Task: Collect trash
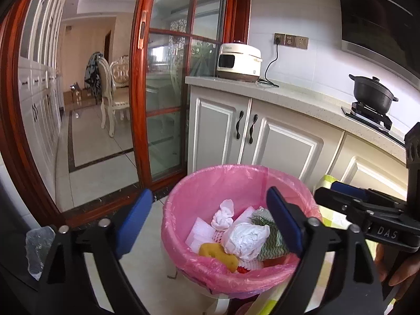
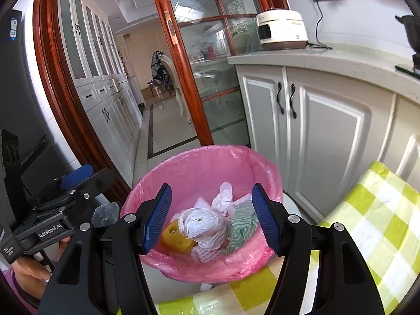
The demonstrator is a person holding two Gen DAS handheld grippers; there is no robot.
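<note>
A bin lined with a pink bag (image 1: 210, 181) (image 2: 210, 157) stands on the floor just beyond the table edge. Inside lie a crumpled white paper ball (image 1: 245, 239) (image 2: 203, 227), a smaller white wad (image 1: 223, 214) (image 2: 224, 197), a yellow sponge (image 1: 218, 254) (image 2: 174, 237) and a green-patterned cloth (image 1: 270, 244) (image 2: 244, 224). My left gripper (image 1: 210, 223) is open and empty above the bin. My right gripper (image 2: 211, 216) is open and empty above the bin too. Each gripper shows at the edge of the other's view, the right gripper (image 1: 349, 197) and the left gripper (image 2: 71, 183).
White kitchen cabinets (image 1: 262, 131) with a counter carry a rice cooker (image 1: 239, 61) and a black pot (image 1: 372, 93) on a stove. A red-framed glass sliding door (image 1: 162, 99) stands open to a dining room. A green-checked tablecloth (image 2: 367, 223) covers the table at right. A clear plastic bag (image 1: 36, 246) hangs at left.
</note>
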